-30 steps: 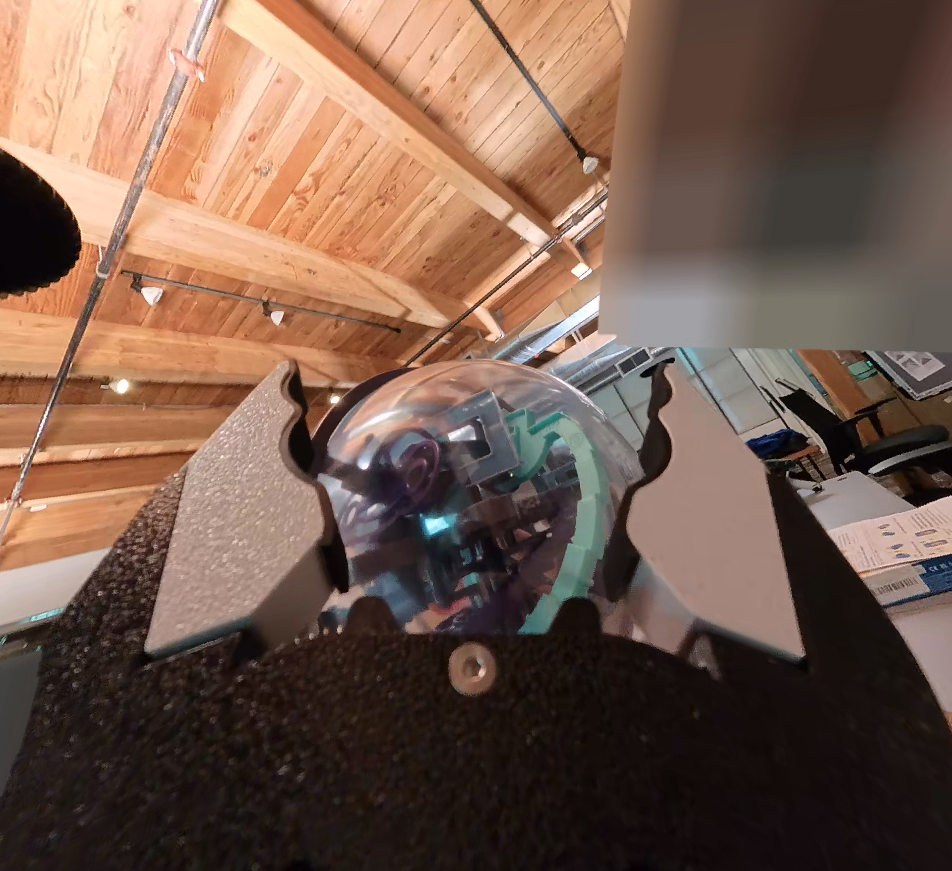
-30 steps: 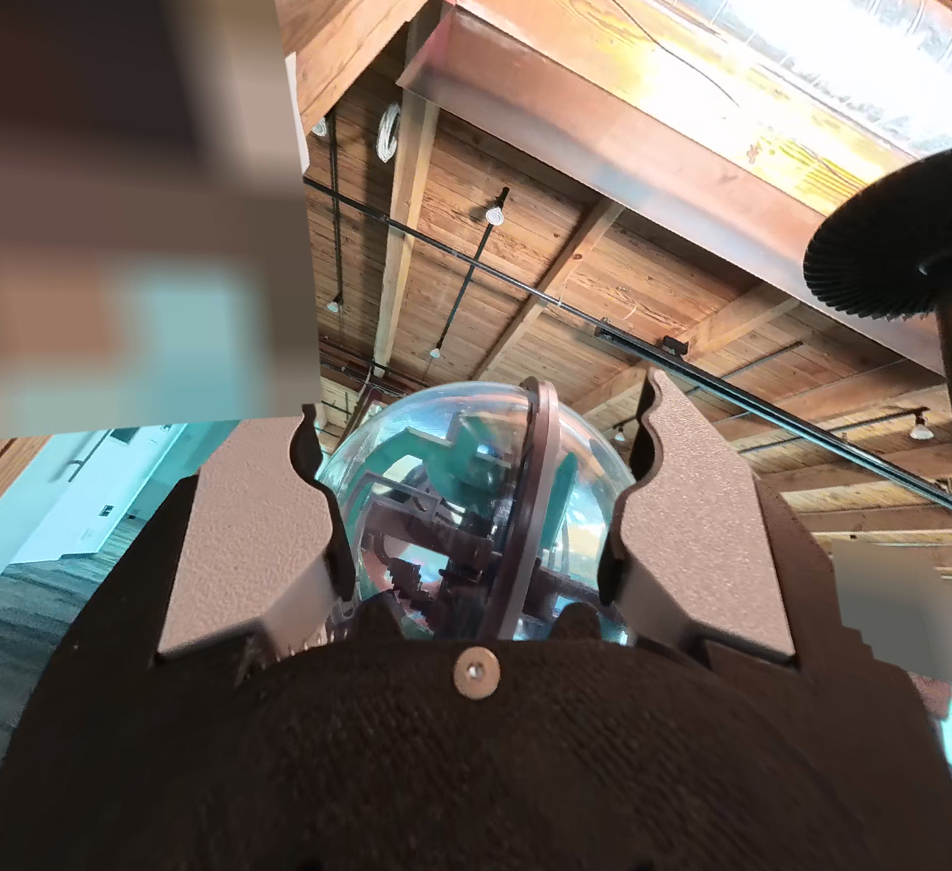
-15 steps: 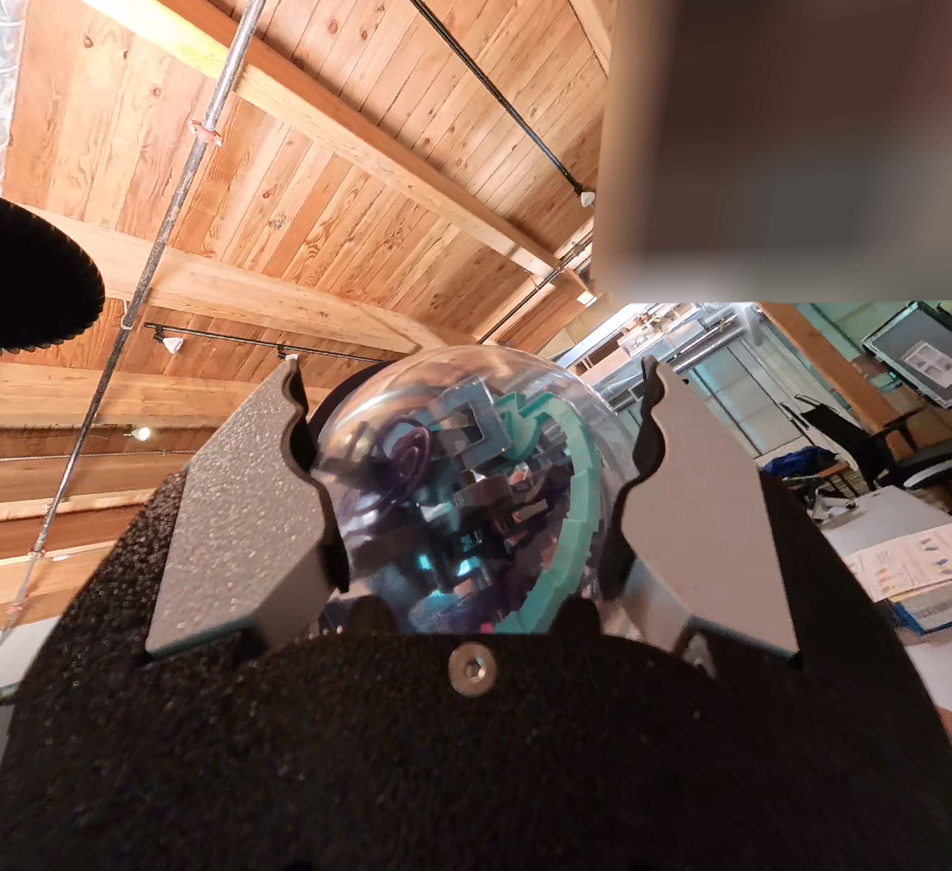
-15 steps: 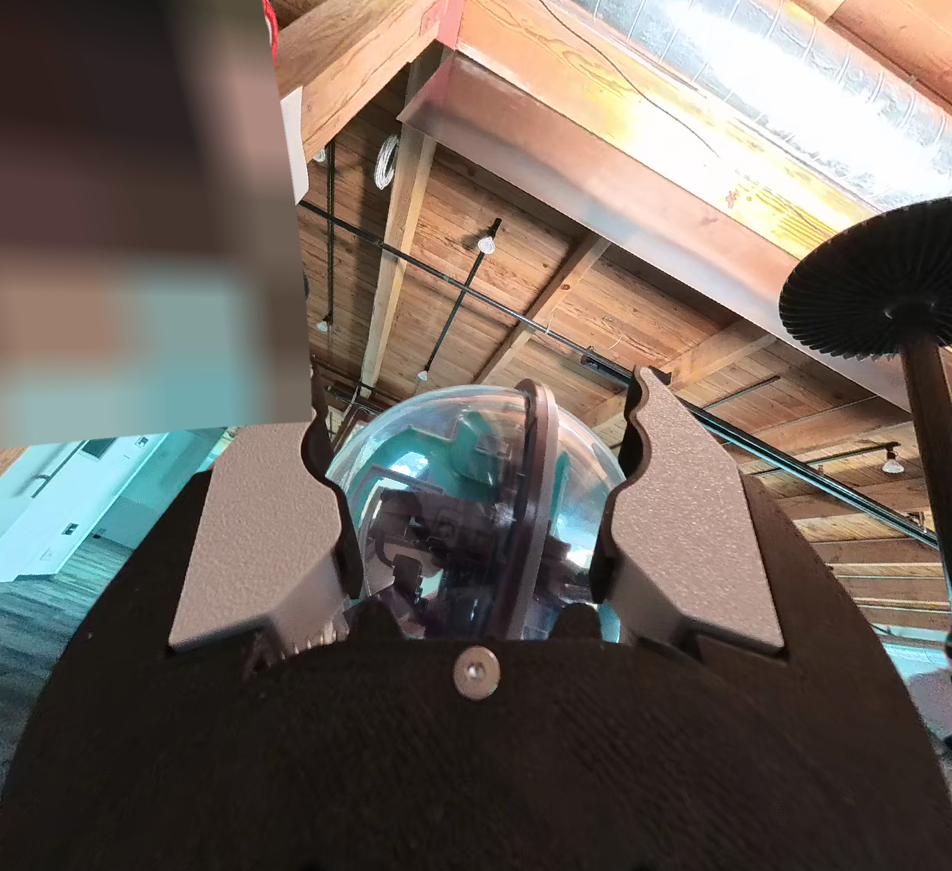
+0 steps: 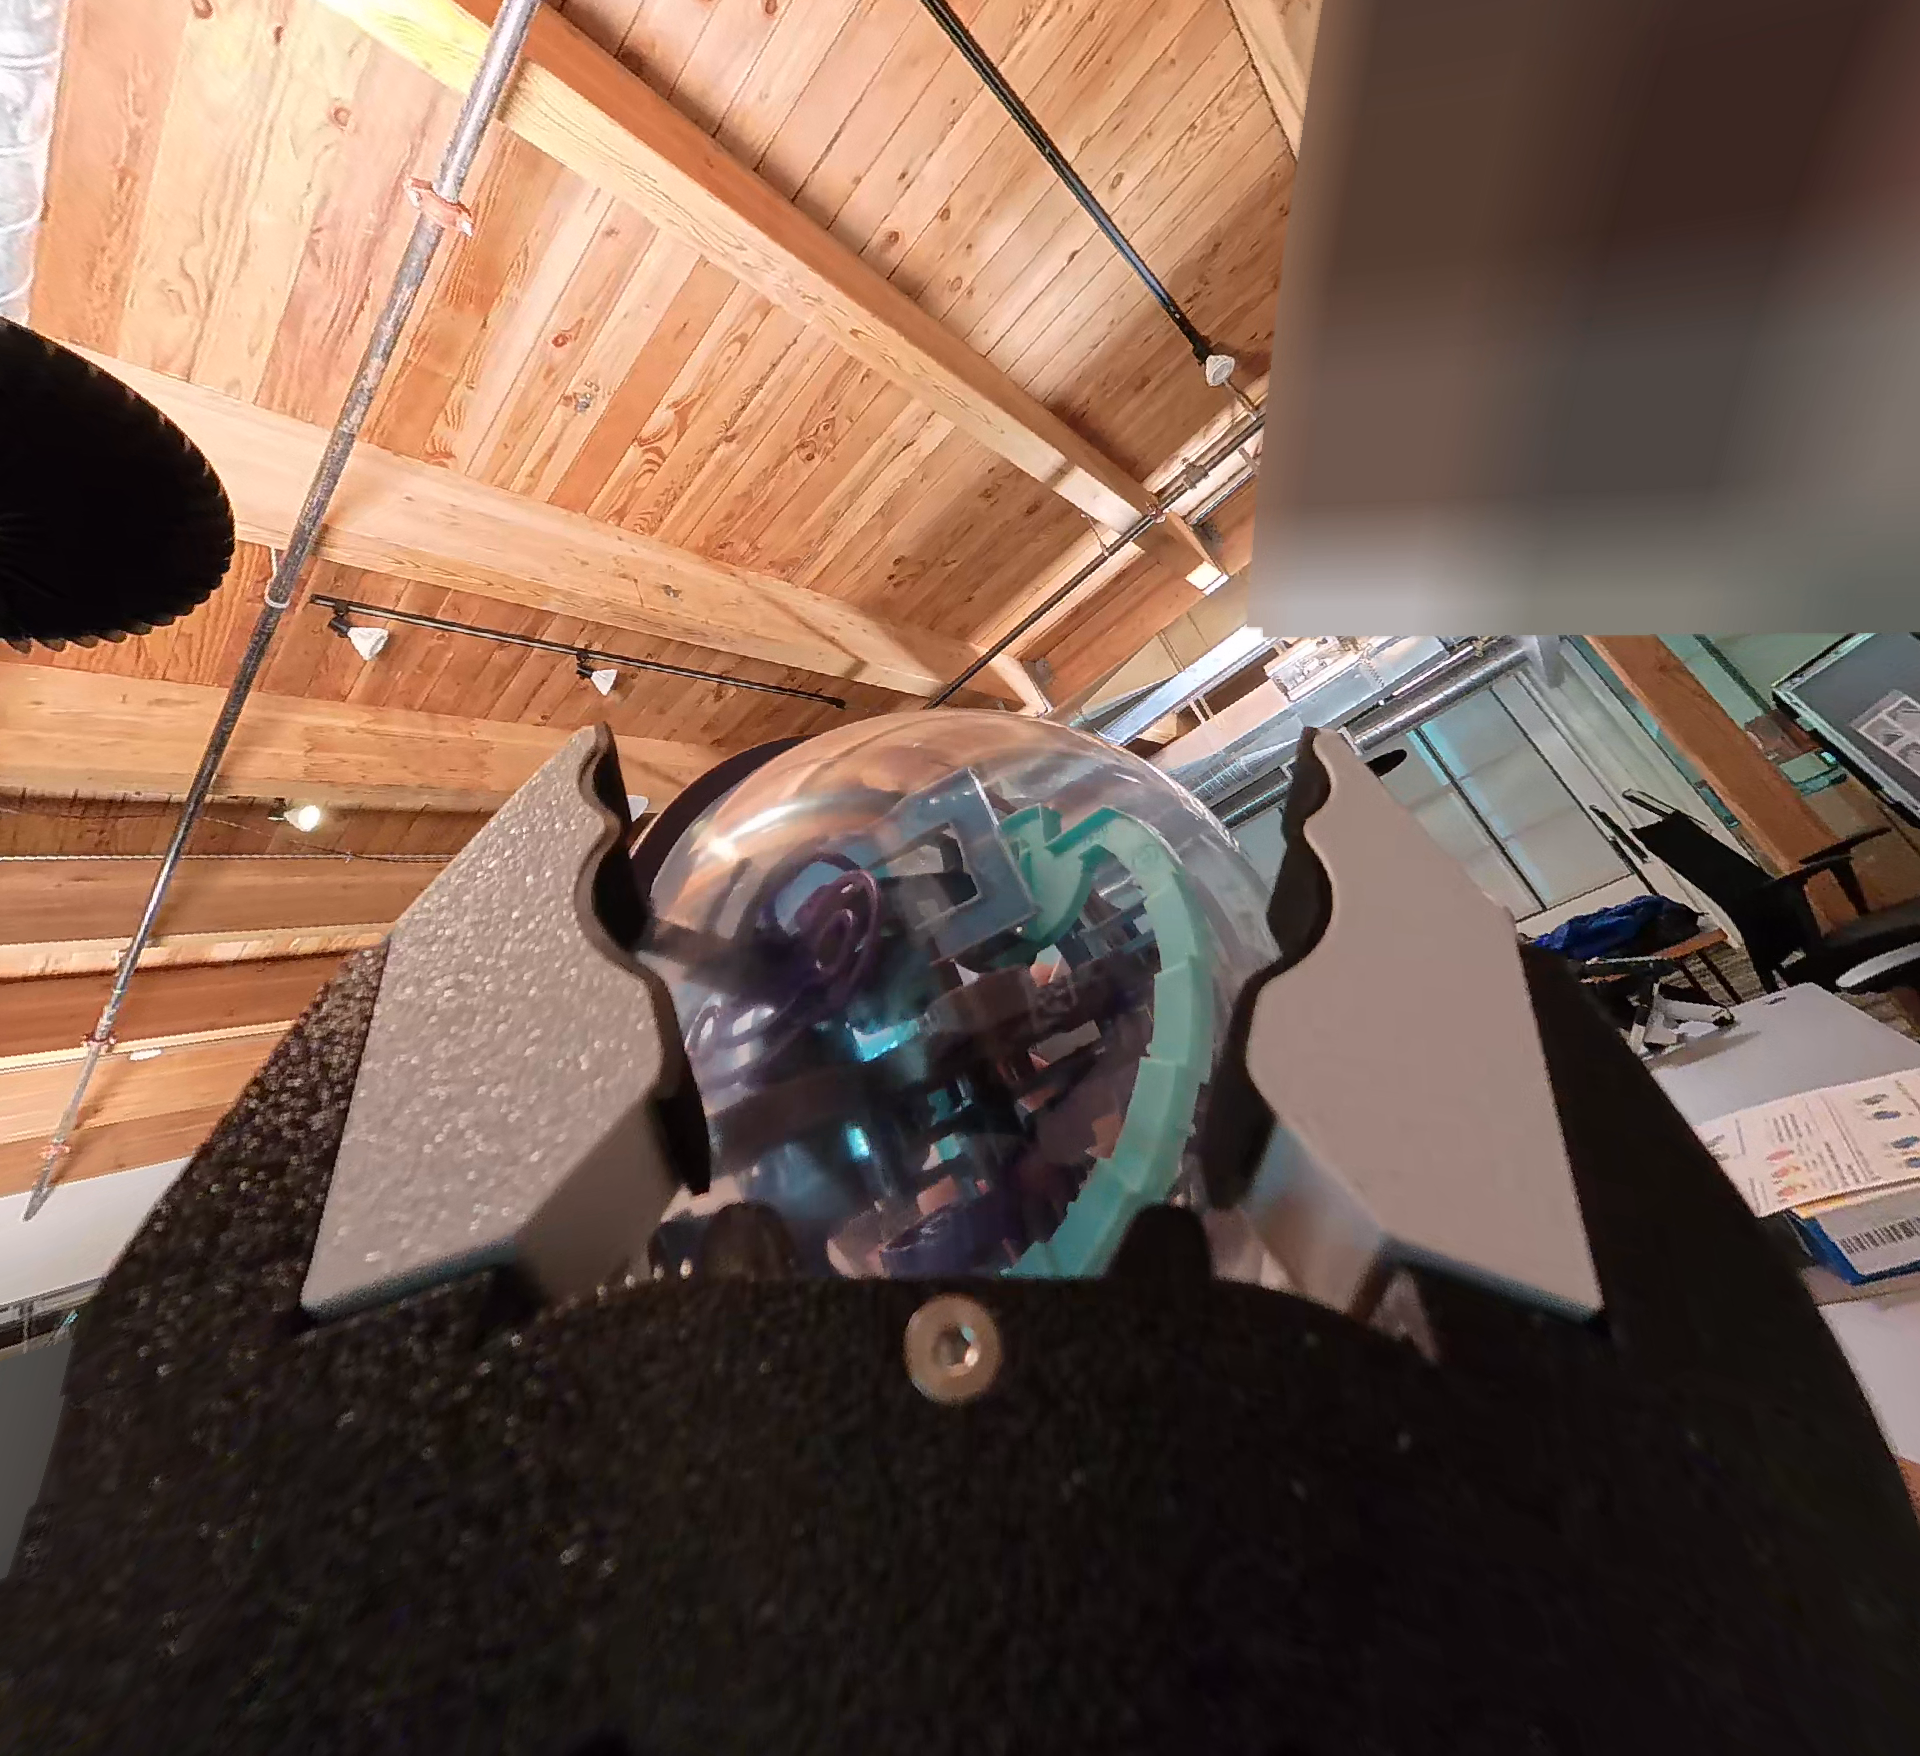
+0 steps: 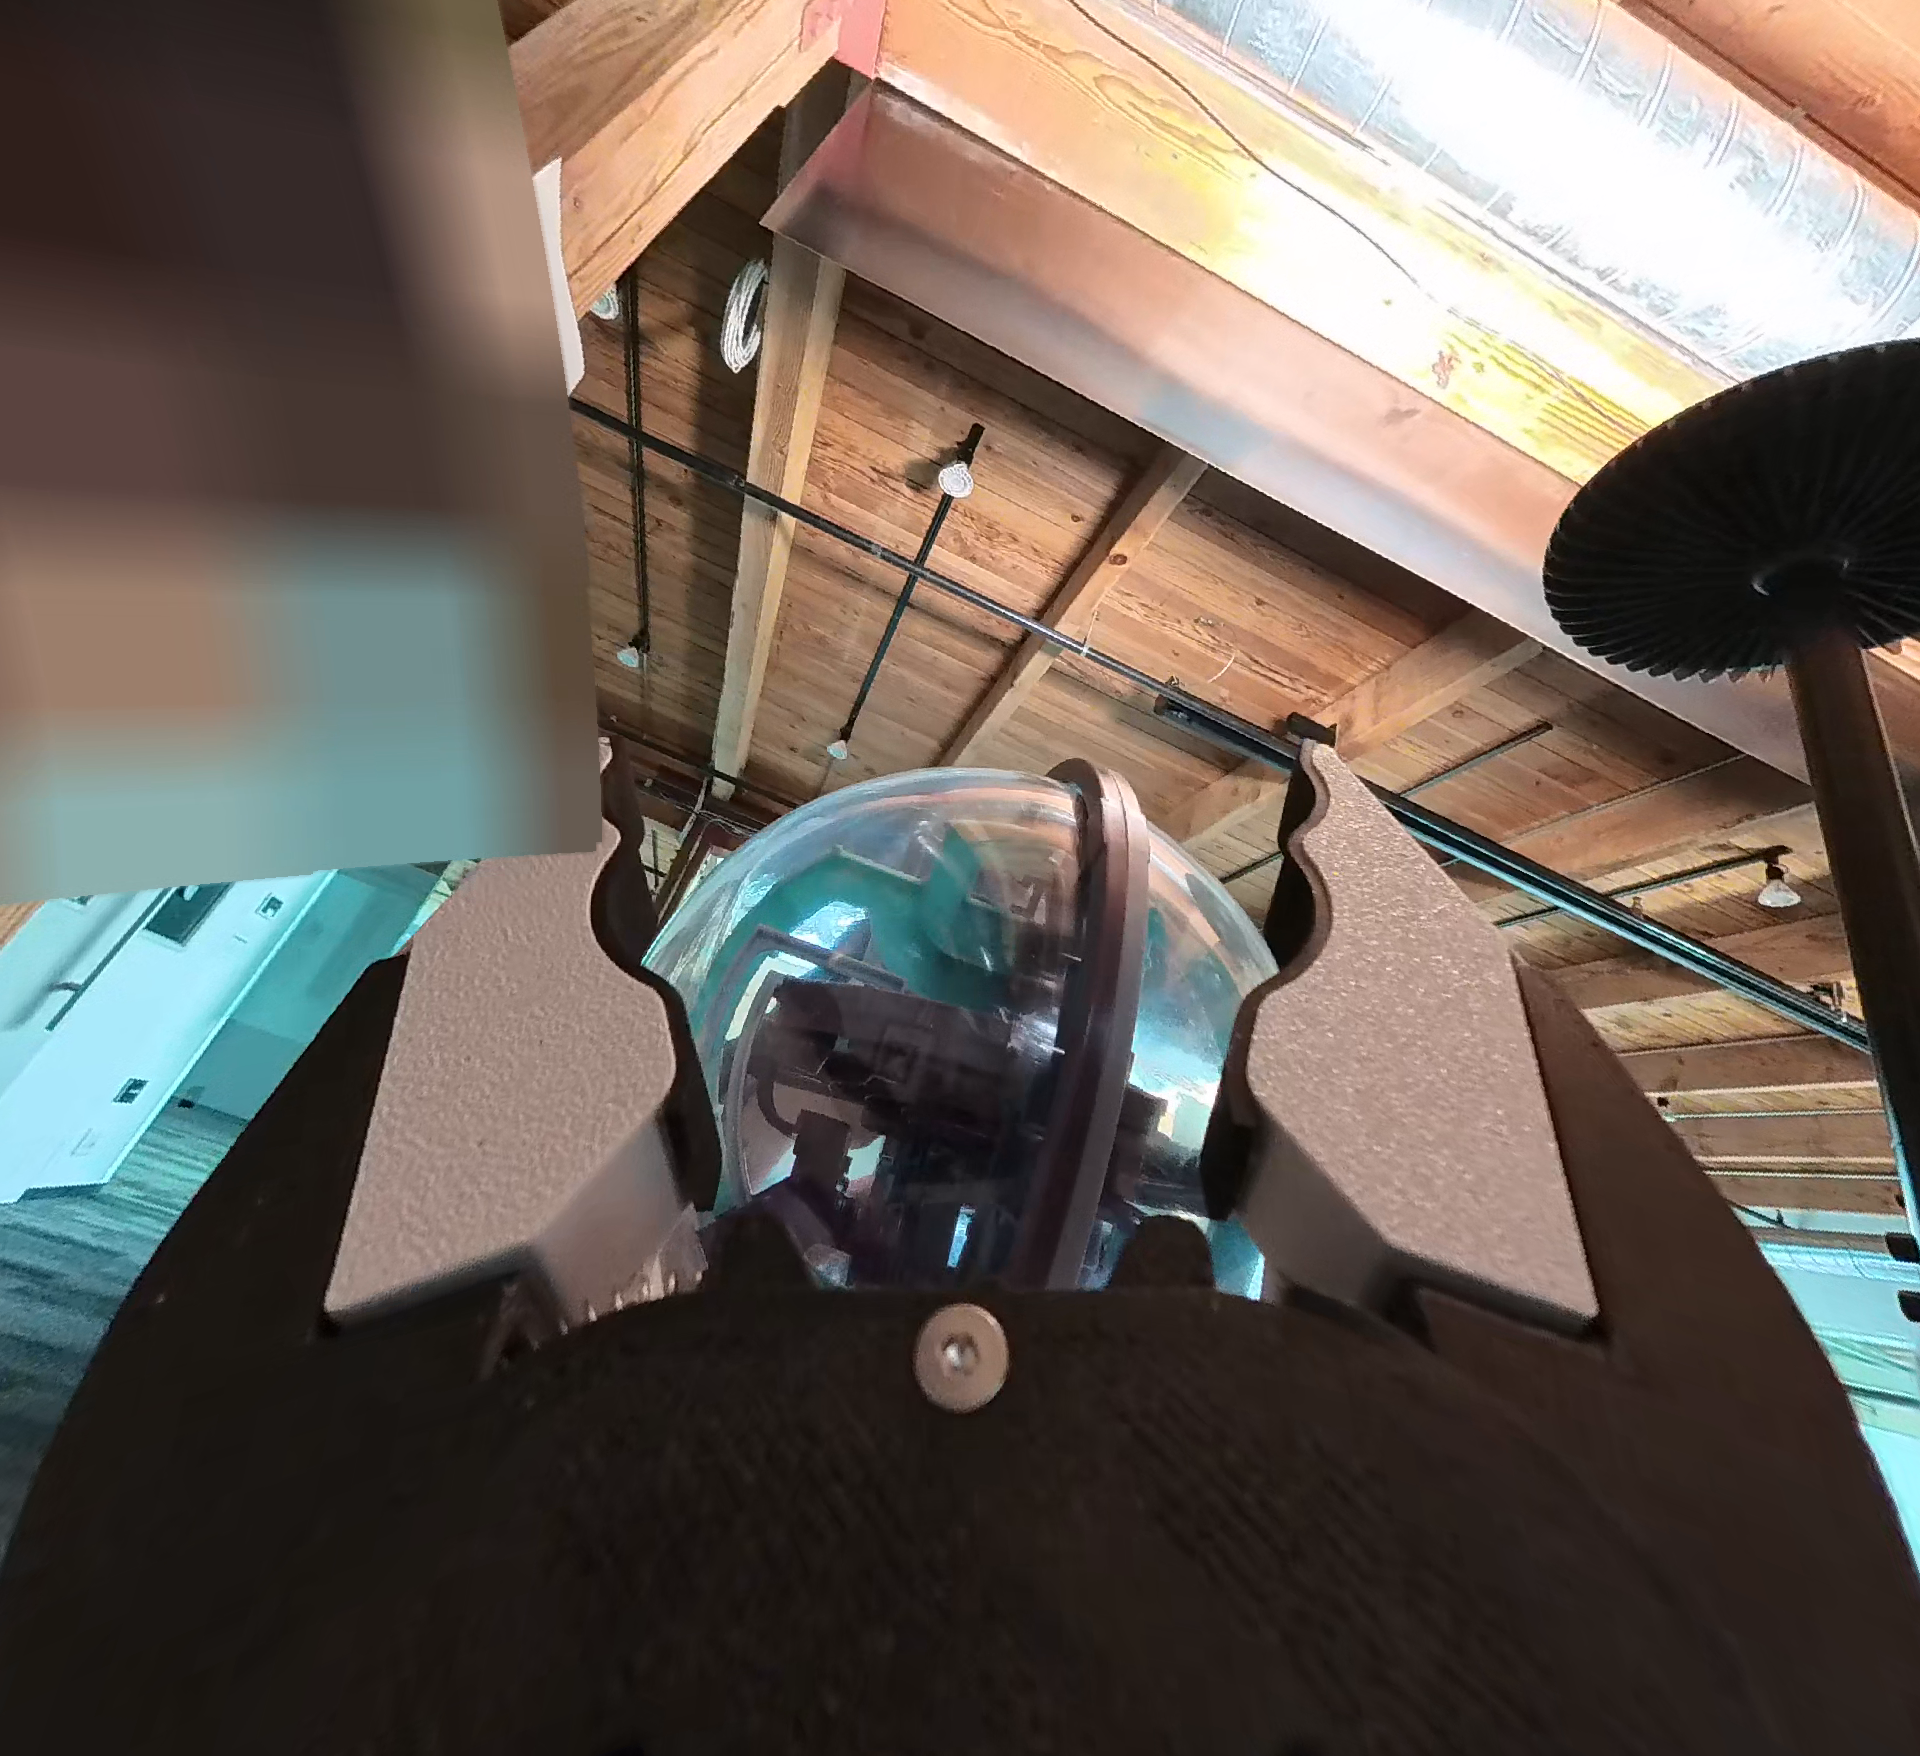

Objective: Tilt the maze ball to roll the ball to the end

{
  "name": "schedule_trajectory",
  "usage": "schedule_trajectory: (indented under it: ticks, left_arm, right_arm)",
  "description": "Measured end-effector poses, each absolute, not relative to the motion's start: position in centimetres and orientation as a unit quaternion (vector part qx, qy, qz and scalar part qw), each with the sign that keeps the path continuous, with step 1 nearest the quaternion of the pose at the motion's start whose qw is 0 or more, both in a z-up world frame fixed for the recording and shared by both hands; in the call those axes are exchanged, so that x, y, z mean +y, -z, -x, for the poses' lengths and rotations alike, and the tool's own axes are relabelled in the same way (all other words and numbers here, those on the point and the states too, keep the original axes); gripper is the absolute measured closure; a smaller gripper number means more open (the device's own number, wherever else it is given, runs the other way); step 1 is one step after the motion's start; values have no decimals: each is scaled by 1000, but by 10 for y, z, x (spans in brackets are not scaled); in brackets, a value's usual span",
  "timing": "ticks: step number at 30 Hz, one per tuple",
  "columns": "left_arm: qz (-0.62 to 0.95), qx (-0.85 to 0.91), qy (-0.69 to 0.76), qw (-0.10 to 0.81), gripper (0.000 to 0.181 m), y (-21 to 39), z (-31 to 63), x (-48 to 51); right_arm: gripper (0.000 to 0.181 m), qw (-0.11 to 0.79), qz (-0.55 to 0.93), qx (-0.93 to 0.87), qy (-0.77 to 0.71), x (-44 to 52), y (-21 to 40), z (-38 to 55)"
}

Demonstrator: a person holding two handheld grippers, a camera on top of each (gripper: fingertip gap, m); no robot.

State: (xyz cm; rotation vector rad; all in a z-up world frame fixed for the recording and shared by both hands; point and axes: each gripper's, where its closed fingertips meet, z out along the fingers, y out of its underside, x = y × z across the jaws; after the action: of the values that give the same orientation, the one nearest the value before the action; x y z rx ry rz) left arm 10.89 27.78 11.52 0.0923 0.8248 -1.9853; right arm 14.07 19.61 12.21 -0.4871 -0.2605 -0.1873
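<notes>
- Wooden ceiling [image 5: 727, 272] with beams and track lights fills most of both views, so the grippers point steeply upward; a silver duct [image 6: 1455, 96] runs across the top of the right wrist view.
- Held up in the air between them is the maze ball [image 5: 935, 1010], a clear globe with a teal track and purple spirals inside.
- Left gripper [image 5: 951, 875] has its fingers pinching the globe from both sides; the right gripper [image 6: 951, 885] does the same, the globe's dark seam ring standing nearly upright between its fingers.
- Compared with a second ago, the ceiling has slid through both views: more of the duct and the black fan-shaped disc [image 6: 1756, 553] shows on the right, and the beams have swung on the left. Inside the grip the globe looks unshifted, so the whole thing is being tipped as one.
- A desk [image 5: 1766, 1135] with papers sits low at the right of the left wrist view.
- I cannot pick out the little ball inside, so how near the end it is, I cannot say; my guess is the tilting is mid-course.
</notes>
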Motion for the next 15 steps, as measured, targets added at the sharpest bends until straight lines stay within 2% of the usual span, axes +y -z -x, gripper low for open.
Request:
schedule_trajectory:
  ticks: [15]
  left_arm:
    - [-80, 325, 811, 480, 64, -119, -87, 271]
  right_arm:
    - [63, 960, 212, -162, 86, 185, -124, -124]
